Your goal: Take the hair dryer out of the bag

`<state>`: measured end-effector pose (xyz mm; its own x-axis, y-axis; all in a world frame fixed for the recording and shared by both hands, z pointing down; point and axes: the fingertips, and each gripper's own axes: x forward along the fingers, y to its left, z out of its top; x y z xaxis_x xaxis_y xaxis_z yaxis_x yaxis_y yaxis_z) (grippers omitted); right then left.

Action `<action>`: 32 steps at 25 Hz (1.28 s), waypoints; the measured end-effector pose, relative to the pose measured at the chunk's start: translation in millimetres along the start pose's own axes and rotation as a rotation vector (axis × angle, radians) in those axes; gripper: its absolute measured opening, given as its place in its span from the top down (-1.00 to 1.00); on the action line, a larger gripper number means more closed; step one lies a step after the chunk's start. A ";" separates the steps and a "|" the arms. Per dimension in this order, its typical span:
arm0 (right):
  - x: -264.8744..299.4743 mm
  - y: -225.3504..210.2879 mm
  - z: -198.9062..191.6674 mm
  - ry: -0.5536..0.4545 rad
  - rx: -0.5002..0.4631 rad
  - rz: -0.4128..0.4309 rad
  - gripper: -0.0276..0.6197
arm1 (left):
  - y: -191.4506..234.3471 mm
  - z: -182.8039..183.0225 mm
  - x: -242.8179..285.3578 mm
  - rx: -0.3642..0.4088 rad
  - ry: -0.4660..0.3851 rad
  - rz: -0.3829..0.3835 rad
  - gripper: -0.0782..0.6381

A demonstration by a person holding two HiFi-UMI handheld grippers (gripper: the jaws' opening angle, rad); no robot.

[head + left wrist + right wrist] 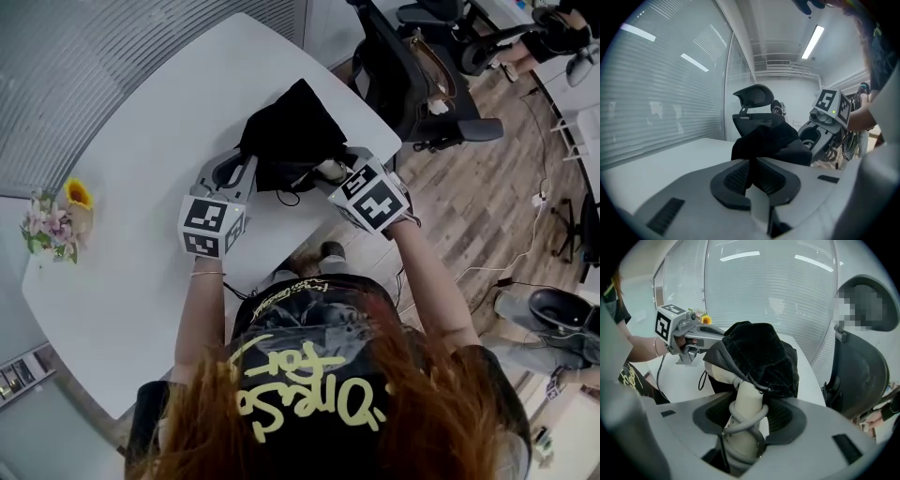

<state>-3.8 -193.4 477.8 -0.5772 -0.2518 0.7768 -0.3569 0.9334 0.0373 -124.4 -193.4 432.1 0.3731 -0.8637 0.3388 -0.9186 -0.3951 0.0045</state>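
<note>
A black cloth bag (289, 131) lies on the white table (122, 281). My left gripper (249, 171) is shut on a fold of the bag's fabric at its left side; in the left gripper view the black cloth (766, 140) runs into the closed jaws of that gripper (751, 171). My right gripper (335, 174) grips the cream hair dryer (746, 401) by its handle, which has a grey cord wound round it. The dryer's head is still partly covered by the bag (761, 355). The left gripper (698, 337) also shows in the right gripper view, at the bag's left.
A small vase of flowers (64, 217) stands at the table's left edge. A black office chair (405, 66) is pushed up behind the table, close to the bag; its backrest (862, 371) fills the right of the right gripper view. Glass with blinds lies beyond the table.
</note>
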 end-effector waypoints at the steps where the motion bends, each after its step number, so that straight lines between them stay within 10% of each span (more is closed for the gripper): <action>1: -0.9 -0.6 -1.1 -0.005 -0.001 0.005 0.26 | -1.1 0.1 1.0 0.003 0.004 -0.002 0.70; 25: -7.8 -1.3 -14.0 -0.091 0.032 0.156 0.26 | -7.5 2.7 13.1 0.007 0.046 -0.052 0.66; 32: -3.3 -8.2 -8.9 -0.115 0.165 0.151 0.25 | -5.5 10.4 6.1 -0.022 0.004 0.085 0.45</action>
<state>7.6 -198.0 480.5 -0.7094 -0.1486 0.6890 -0.3697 0.9107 -0.1842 -115.8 -199.7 424.4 0.2935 -0.8926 0.3422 -0.9495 -0.3136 -0.0037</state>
